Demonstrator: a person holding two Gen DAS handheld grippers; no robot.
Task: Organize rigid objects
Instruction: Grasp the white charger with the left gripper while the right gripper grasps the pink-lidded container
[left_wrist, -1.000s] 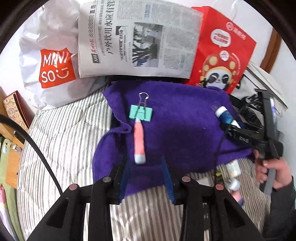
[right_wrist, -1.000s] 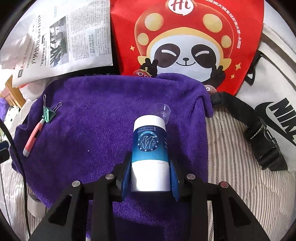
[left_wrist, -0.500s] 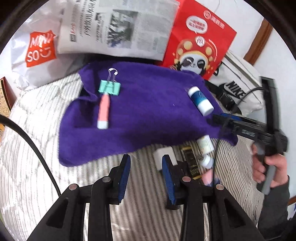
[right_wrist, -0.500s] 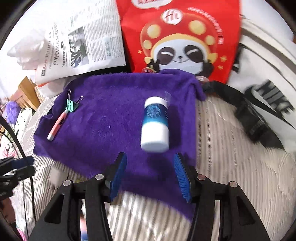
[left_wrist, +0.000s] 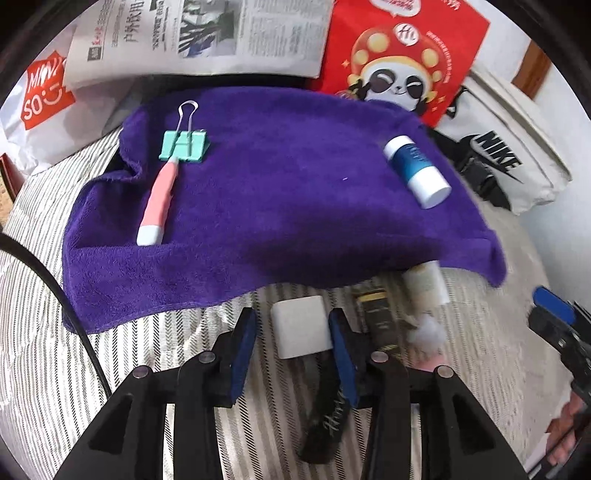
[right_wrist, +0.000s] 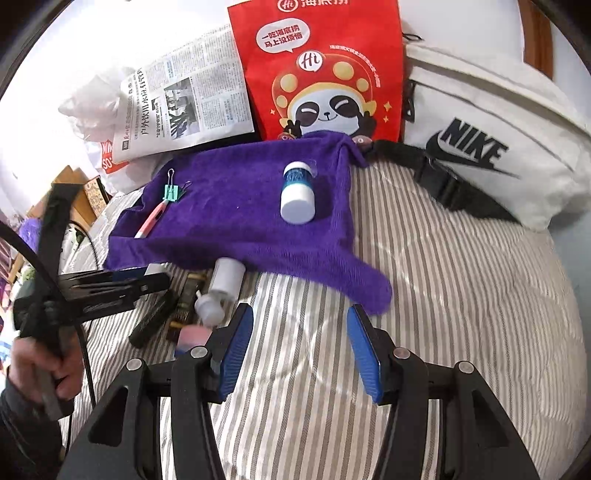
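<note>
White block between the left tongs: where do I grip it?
Grip the white block across its two flat side faces, coming from above along the current approach. It lies flat on the striped bedding, and the left tongs already straddle it.

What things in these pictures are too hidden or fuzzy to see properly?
- White pump bottle: top end under the purple towel, both views.
- Pink thing: blurred, behind the right gripper.
- Black-and-gold item: partly behind the left gripper; lettering unreadable.
</note>
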